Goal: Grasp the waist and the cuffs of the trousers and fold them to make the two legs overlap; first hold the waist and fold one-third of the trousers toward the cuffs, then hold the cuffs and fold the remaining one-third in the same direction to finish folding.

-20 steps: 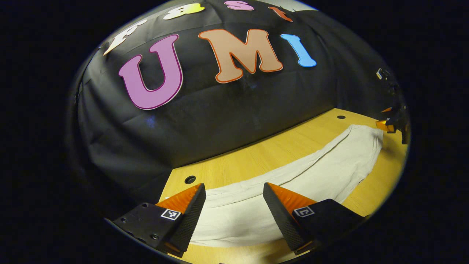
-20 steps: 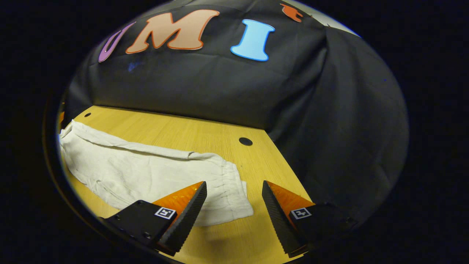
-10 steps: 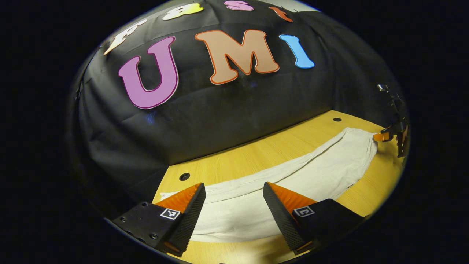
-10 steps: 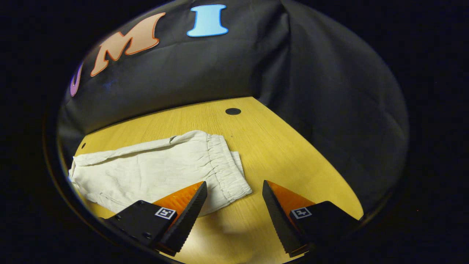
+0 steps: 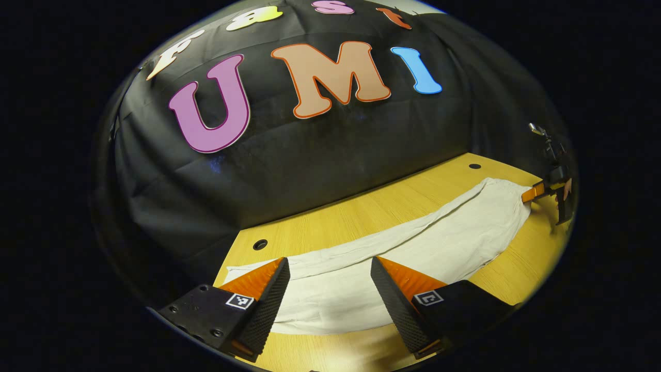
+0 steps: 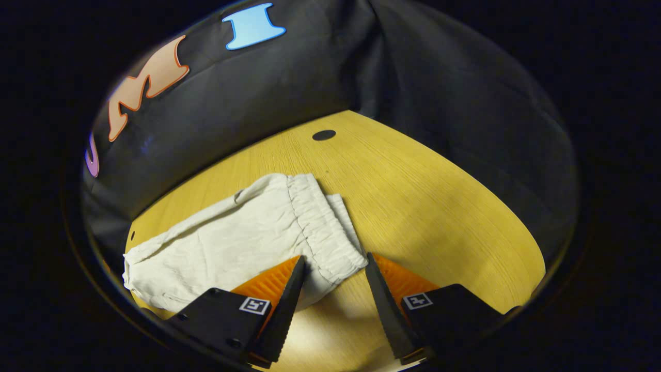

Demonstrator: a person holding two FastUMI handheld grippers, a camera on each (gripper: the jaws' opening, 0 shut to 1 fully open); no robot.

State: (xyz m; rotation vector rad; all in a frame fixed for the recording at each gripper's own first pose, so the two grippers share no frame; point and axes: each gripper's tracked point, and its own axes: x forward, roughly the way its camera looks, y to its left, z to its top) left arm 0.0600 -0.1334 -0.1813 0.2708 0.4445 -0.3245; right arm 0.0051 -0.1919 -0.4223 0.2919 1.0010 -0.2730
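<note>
Cream-white trousers (image 5: 413, 248) lie flat and lengthwise on the wooden table (image 5: 361, 212), legs overlapped. In the left gripper view, my left gripper (image 5: 328, 261) is open just above the cuff end, with cloth showing between its fingers. The right gripper (image 5: 537, 192) shows far off at the waist end. In the right gripper view, the trousers (image 6: 232, 243) end in a gathered elastic waistband (image 6: 320, 227). My right gripper (image 6: 334, 257) is low over the near waist corner. Its jaws stand either side of that corner with a gap to the cloth, so it is open.
The table (image 6: 439, 196) has small round holes, one near the cuffs (image 5: 260, 244), one near the waist (image 6: 324, 135). Black cloth wall runs along the table's far edge and the right side. Bare wood lies to the right of the waistband.
The right gripper swung round and came down onto the waist corner, and its jaws narrowed around the waistband. The left gripper stayed almost still over the cuffs.
</note>
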